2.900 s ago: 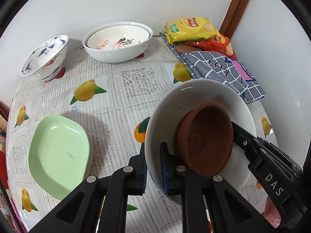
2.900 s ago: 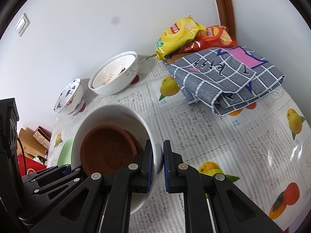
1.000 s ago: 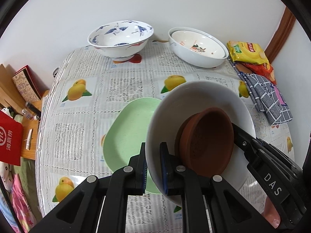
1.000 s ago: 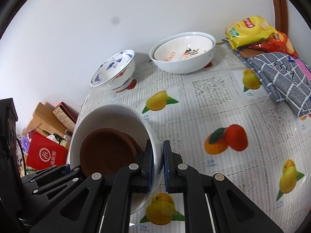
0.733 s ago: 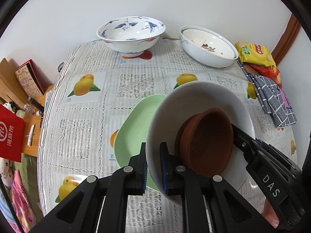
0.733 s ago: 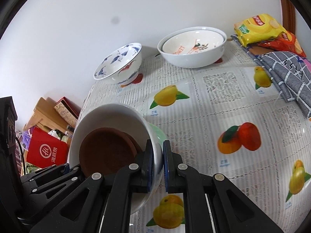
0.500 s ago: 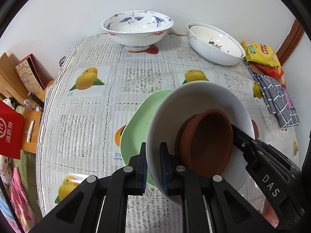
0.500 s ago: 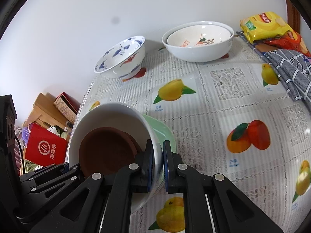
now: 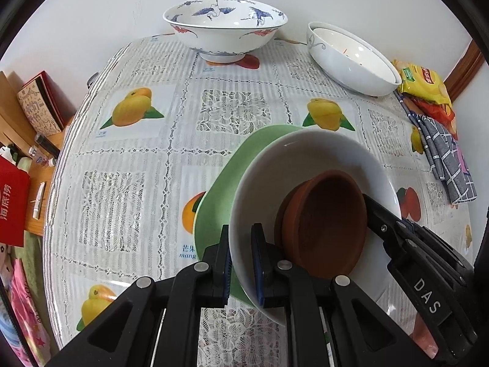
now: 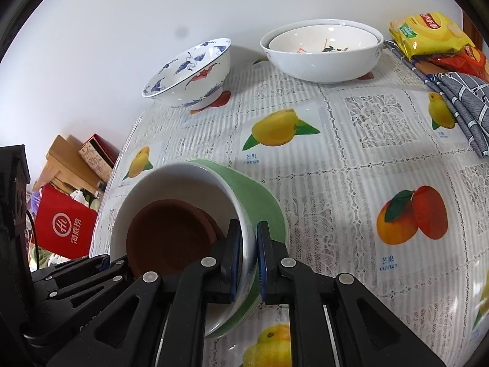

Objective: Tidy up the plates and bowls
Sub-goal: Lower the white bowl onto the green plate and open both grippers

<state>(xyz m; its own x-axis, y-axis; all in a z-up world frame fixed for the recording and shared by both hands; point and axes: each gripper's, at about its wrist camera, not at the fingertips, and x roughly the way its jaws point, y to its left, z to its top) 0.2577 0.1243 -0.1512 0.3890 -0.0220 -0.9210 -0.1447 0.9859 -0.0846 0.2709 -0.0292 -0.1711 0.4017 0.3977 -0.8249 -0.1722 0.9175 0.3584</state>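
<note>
Fruit-printed tablecloth (image 9: 128, 140) covers the table against a white wall, and the green plate (image 9: 226, 177) lies near its front edge. Both tools are clamped on the white bowl (image 9: 308, 153): the left gripper (image 9: 240, 260) pinches its near-left rim, and the right gripper (image 10: 247, 253) pinches the opposite rim. Inside the white bowl sits a brown clay dish (image 9: 327, 223), leaning toward its near wall. The white bowl looks tilted over the green plate; whether they touch I cannot tell.

The risk I see is the tilt: the loose clay dish could slide and knock the wall as the bowl goes down. Two thin rim grips may also slip if one side drops first, or the bowl could land off-centre and tip the plate. Beyond the green plate, the blue-patterned bowl (image 9: 224, 35) and the nested white bowls (image 9: 351, 58) stand well clear.
</note>
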